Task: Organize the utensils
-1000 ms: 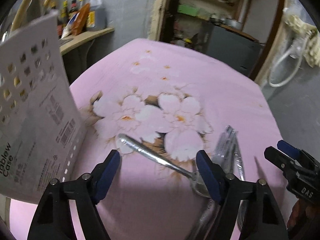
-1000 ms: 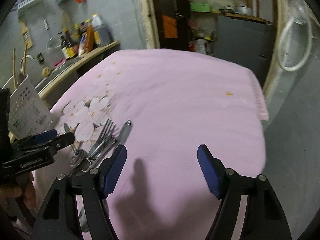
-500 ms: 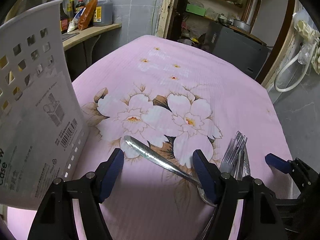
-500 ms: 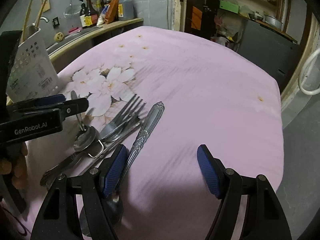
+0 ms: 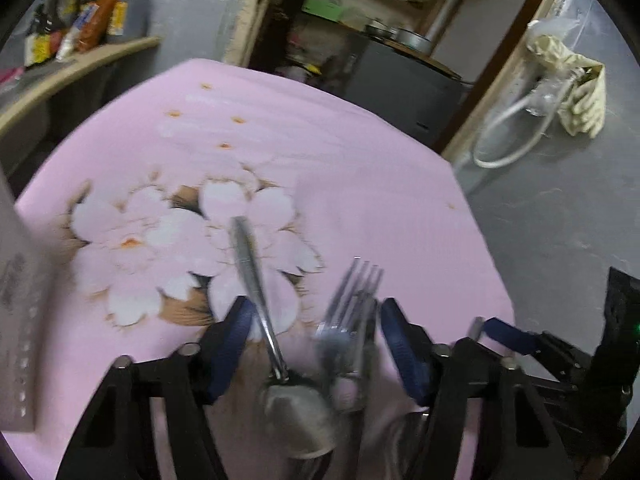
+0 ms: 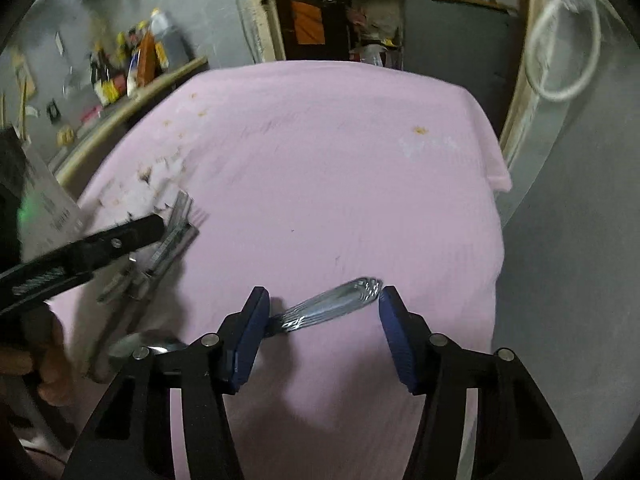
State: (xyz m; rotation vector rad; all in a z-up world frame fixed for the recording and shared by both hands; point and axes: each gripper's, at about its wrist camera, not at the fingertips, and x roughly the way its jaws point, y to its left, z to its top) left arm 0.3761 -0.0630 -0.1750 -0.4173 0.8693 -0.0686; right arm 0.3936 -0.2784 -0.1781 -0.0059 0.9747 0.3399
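On the pink flowered tablecloth (image 5: 360,168) lie a plain spoon (image 5: 250,268) and a bunch of forks (image 5: 354,296). Both lie between the fingers of my left gripper (image 5: 316,344). Its jaws are closing, and the pads do not press on either one. In the right wrist view an ornate spoon handle (image 6: 332,304) lies across the gap of my right gripper (image 6: 322,330). Those jaws are closing too, with no clear squeeze on the handle. That spoon's bowl (image 6: 148,346) shows left of the fingers. The forks (image 6: 176,232) sit beside the left gripper (image 6: 80,256).
A white perforated utensil holder (image 5: 20,300) stands at the table's left edge, holder (image 6: 44,200) behind the left gripper. A shelf with bottles (image 5: 80,28) runs along the wall at left. The table's right edge (image 6: 496,216) drops to grey floor.
The left view has swung right, so the holder slid to the frame edge and the spoon and forks now lie between its narrower fingers. The right gripper moved over the ornate handle and narrowed.
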